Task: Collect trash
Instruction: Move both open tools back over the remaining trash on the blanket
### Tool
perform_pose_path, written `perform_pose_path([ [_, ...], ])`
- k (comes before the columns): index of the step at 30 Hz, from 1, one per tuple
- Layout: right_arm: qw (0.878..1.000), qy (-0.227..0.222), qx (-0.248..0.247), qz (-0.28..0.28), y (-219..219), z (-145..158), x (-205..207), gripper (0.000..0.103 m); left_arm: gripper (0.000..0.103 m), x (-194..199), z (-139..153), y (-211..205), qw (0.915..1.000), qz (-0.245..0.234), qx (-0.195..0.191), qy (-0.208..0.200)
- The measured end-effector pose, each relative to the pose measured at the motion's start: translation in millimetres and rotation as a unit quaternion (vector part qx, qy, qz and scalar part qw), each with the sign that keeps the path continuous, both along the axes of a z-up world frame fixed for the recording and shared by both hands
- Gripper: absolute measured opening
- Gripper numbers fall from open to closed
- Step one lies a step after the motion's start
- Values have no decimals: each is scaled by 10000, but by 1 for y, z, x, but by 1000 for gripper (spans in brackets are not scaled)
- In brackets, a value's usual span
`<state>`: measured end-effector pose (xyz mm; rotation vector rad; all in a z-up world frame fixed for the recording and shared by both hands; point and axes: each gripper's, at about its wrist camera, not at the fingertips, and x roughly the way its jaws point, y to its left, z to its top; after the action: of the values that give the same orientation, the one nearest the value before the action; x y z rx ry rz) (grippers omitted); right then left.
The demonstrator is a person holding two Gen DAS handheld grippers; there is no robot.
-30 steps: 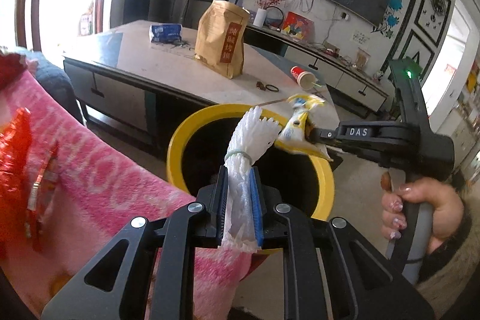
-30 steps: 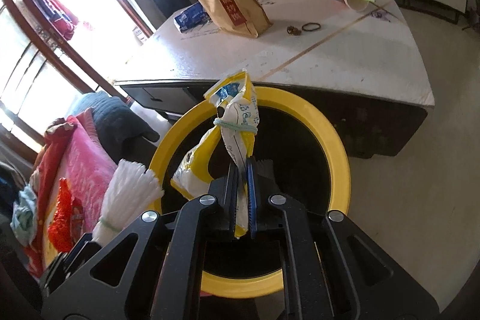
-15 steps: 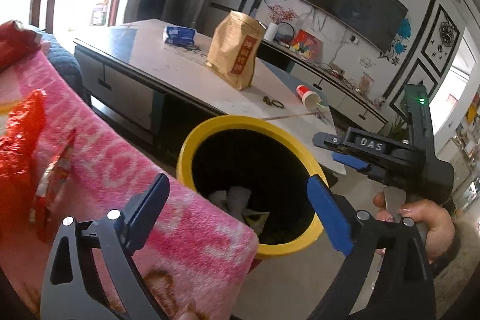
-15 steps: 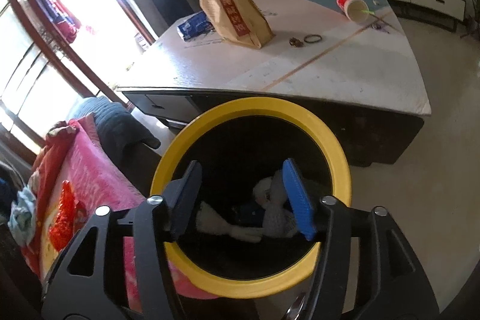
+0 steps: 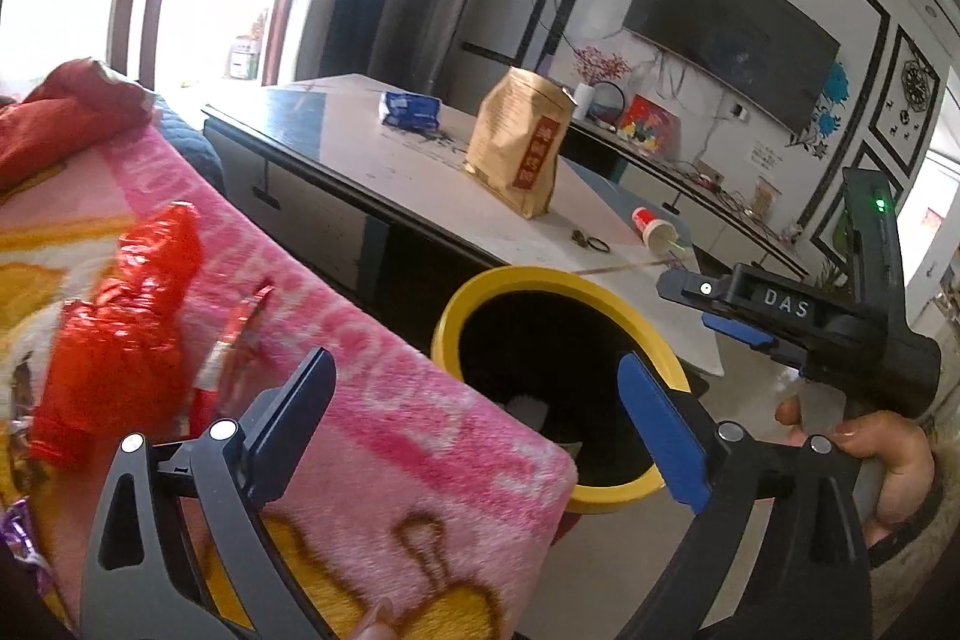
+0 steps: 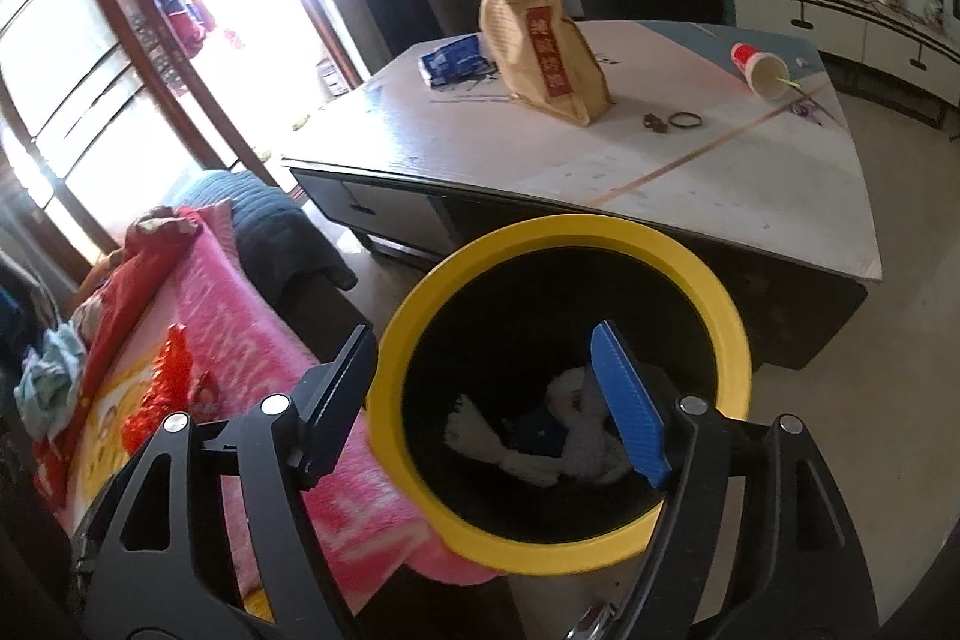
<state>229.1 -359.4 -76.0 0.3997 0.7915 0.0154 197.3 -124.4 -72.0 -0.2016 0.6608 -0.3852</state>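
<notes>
Left gripper (image 5: 474, 400): jaws wide apart with nothing between them, having just been opening; it hangs over the blanket edge and the bin's near rim.
Right gripper (image 6: 486, 388): jaws apart and empty, lately opening further; it hangs above the bin mouth. In the left view it shows at 3 o'clock, gripped by a hand (image 5: 876, 460).
Bin (image 6: 678, 244): yellow rim, black inside, on the floor between the blanket and the table.
Trash (image 6: 576, 436): white bundles and a blue scrap lie at the bottom of the bin, clear of both grippers.
Blanket (image 5: 384, 388): pink, at 9 o'clock of the bin, its corner touching or overlapping the rim; which of the two cannot be told.
Red wrapper (image 5: 120, 316): crumpled on the blanket, at 9 o'clock of the left gripper.
Table (image 6: 600, 160): low, pale top, at 12 o'clock beyond the bin.
Paper bag (image 6: 540, 46): brown, upright on the table.
Blue packet (image 6: 453, 61): flat, just beside the bag at its 9 o'clock.
Cup (image 6: 759, 70): red and white, tipped on its side near the table's far corner.
Ring (image 6: 685, 120): small dark loop near the bag.
In the way: the bin rim and the blanket corner lie under the left gripper's jaws.
Left view only: the wall television (image 5: 726, 34) and the other gripper with its hand.
Right view only: the full bin floor and most of the trash; the left view shows only a pale sliver of it.
</notes>
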Motion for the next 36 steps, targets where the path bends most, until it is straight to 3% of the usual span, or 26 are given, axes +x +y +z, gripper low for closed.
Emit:
perform_pose_path([
  [17, 9974, -352, -207, 588, 47, 23, -17, 73, 92, -29, 25, 47, 9967, 654, 240, -418],
  [36, 9899, -606, -375, 1230, 96, 38, -34, 74, 92, -59, 36, 101, 9896, 1310, 238, -548],
])
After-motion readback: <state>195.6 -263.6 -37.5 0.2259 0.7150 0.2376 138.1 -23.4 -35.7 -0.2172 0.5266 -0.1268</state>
